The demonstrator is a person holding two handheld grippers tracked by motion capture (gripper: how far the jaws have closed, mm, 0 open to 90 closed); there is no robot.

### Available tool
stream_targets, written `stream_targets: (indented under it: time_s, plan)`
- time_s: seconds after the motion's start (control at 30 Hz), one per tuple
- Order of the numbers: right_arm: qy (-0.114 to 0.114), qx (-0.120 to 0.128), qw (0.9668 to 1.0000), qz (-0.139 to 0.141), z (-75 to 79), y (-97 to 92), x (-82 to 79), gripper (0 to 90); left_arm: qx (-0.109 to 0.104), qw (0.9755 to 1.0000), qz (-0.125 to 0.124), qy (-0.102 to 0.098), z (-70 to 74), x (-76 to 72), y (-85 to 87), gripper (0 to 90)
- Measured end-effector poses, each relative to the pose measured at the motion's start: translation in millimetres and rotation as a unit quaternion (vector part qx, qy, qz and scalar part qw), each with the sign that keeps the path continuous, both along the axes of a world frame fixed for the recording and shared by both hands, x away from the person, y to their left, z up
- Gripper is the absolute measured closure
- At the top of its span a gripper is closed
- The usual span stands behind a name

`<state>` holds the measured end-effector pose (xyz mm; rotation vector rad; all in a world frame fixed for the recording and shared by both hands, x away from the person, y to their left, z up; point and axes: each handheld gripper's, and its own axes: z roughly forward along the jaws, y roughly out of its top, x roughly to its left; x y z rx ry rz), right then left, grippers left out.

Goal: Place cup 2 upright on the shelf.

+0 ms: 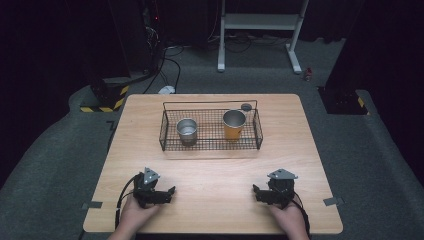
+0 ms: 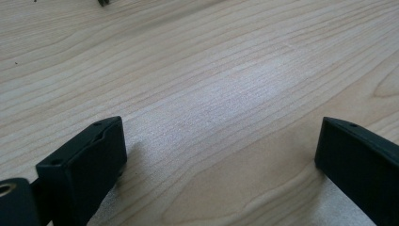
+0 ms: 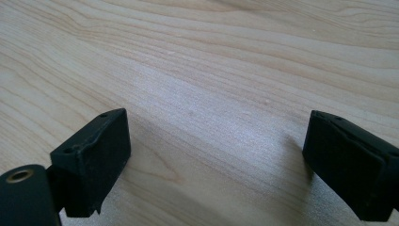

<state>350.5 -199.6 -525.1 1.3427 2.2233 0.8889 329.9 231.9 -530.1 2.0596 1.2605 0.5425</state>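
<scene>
- Cups sit in the wire basket (image 1: 257, 131), well ahead of both grippers: a steel cup (image 1: 187, 131) in its left part, an orange cup (image 1: 233, 124) in its right part, both upright and apart from each other.
- Left gripper (image 1: 170, 191) rests low at the near edge of the surface (image 1: 215, 185); the steel cup lies ahead of it and slightly to its right, so this hand looks the nearer one for that cup.
- Right gripper (image 1: 255, 190) mirrors it; the orange cup lies ahead and slightly to its left.
- Both grippers point inward toward each other, jaws wide apart with bare wood between them, nothing held.
- Either reach would probably need the hand to rise over the basket's wall.
</scene>
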Motion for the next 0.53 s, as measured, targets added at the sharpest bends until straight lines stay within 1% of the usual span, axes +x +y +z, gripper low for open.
stream_targets:
  time_s: [0.07, 0.1, 0.17, 0.53]
  plan:
    - [0.0, 0.0, 1.0, -0.001, 0.0, 0.1, -0.2, 7.9, 0.001, 1.0, -0.001, 0.001, 0.0, 0.7, -0.2, 2.2]
    - [0.0, 0.0, 1.0, -0.001, 0.0, 0.0, -0.2, 7.9, -0.004, 1.0, 0.0, 0.002, -0.4, 0.8, -0.8, 1.9]
    - [0.0, 0.0, 1.0, -0.001, 0.0, 0.1, -0.2, 7.9, -0.005, 1.0, -0.001, 0.003, -0.5, 1.0, -0.8, 1.4]
    - [0.0, 0.0, 1.0, -0.001, -0.1, 0.0, -0.1, 7.9, -0.005, 1.0, -0.002, 0.003, -0.5, 1.0, -0.8, 1.3]
